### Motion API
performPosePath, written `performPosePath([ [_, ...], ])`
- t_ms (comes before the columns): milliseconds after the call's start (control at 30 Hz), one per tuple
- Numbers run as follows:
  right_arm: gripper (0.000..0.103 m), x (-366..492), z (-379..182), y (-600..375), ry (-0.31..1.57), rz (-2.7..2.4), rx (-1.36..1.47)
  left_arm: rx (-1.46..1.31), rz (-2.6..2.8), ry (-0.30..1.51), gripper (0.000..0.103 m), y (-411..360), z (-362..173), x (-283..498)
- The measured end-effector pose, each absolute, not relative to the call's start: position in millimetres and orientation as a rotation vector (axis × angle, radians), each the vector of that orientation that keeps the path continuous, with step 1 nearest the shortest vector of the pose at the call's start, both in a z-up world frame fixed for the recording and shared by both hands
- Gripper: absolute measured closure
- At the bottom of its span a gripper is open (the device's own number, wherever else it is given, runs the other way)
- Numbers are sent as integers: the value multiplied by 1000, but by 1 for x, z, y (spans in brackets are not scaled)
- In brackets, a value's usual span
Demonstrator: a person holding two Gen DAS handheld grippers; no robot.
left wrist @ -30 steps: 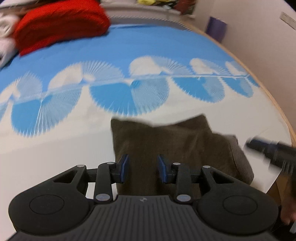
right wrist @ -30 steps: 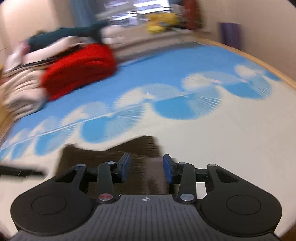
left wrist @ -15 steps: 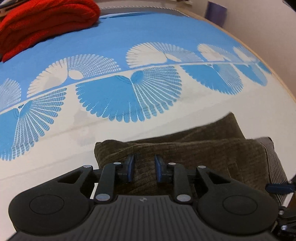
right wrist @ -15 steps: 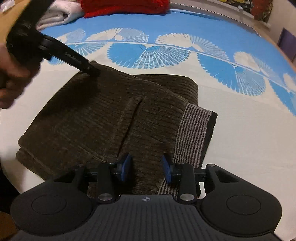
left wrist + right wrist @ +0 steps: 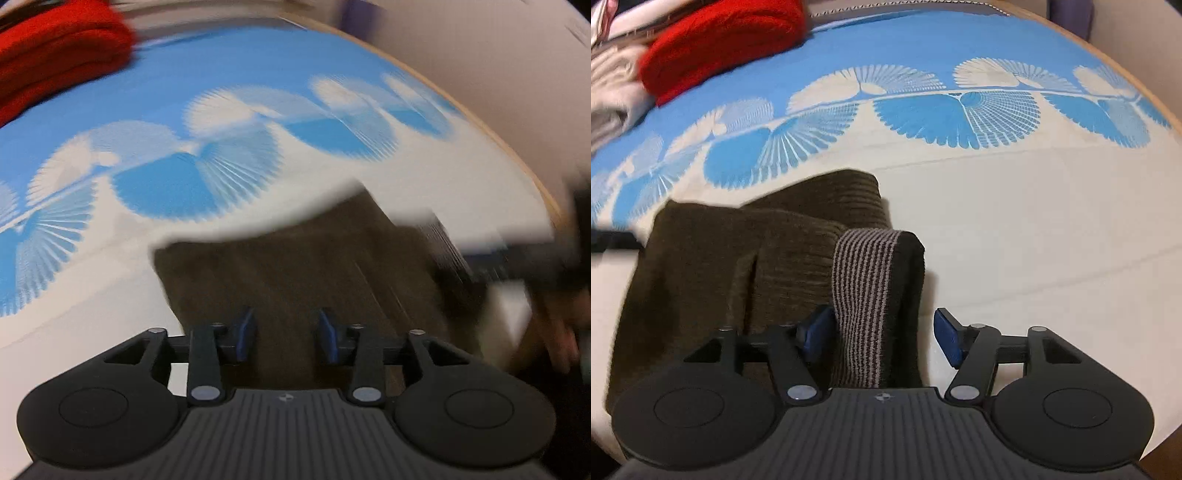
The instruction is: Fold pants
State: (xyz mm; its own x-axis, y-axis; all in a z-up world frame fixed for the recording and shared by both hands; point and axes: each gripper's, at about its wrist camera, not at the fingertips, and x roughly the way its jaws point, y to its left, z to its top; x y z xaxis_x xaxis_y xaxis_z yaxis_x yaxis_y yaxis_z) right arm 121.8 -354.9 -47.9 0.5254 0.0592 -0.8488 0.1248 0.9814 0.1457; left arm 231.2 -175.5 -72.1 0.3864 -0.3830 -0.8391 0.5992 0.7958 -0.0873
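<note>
Pants (image 5: 746,266) of dark brown ribbed corduroy lie folded into a thick, rough rectangle on the cream part of a cloth-covered desk (image 5: 1034,240), close to its near edge. Their striped grey-and-brown waistband (image 5: 864,288) is turned up along the right side of the bundle, and a slit-like pocket opening shows in the top layer to its left. A second folded layer sticks out behind the bundle toward the band of blue-and-white fan patterns that crosses the cloth.

The right hand-held gripper (image 5: 882,334) points steeply down over the waistband. Its jaws have just been opening and now stand wide: the left blue pad sits beside the striped band, the right pad hangs clear over bare cloth, and the band lies between them without being pinched.

The left hand-held gripper (image 5: 286,334) appears in a heavily blurred view, aimed down at the left part of the same brown bundle (image 5: 295,266). Its jaws have also just been opening and stand moderately apart, with fabric visible past the gap but nothing clamped. At the right edge of that view a dark blurred shape is too smeared to identify.

A folded red knitted garment (image 5: 720,40) rests at the far left of the desk, well apart from the pants, beside a pile of pale folded clothes (image 5: 609,96).
</note>
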Motion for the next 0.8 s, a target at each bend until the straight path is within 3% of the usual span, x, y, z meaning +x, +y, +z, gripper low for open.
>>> performPosePath([
  [100, 40, 117, -48, -353, 1021, -30, 219, 459, -694, 1112, 58, -184, -103, 191],
  [167, 32, 119, -52, -354, 1042, -17, 248, 637, -628, 1048, 51, -190, -115, 170],
  [200, 23, 118, -58, -355, 1062, -11, 274, 621, -576, 1023, 33, -189, -112, 168],
  [233, 19, 116, -62, -356, 1096, -15, 298, 571, -510, 1006, 16, -184, -106, 171],
  [300, 14, 110, -69, -357, 1133, -38, 340, 395, -388, 987, 8, -165, -97, 177],
  [500, 10, 101, -83, -359, 1198, -45, 482, 23, -327, 1212, 8, -139, -123, 203],
  [667, 4, 103, -89, -353, 1213, -40, 496, -100, -333, 1242, 8, -143, -134, 222],
  [800, 6, 110, -91, -349, 1209, -54, 502, -168, -302, 1255, 9, -144, -143, 244],
])
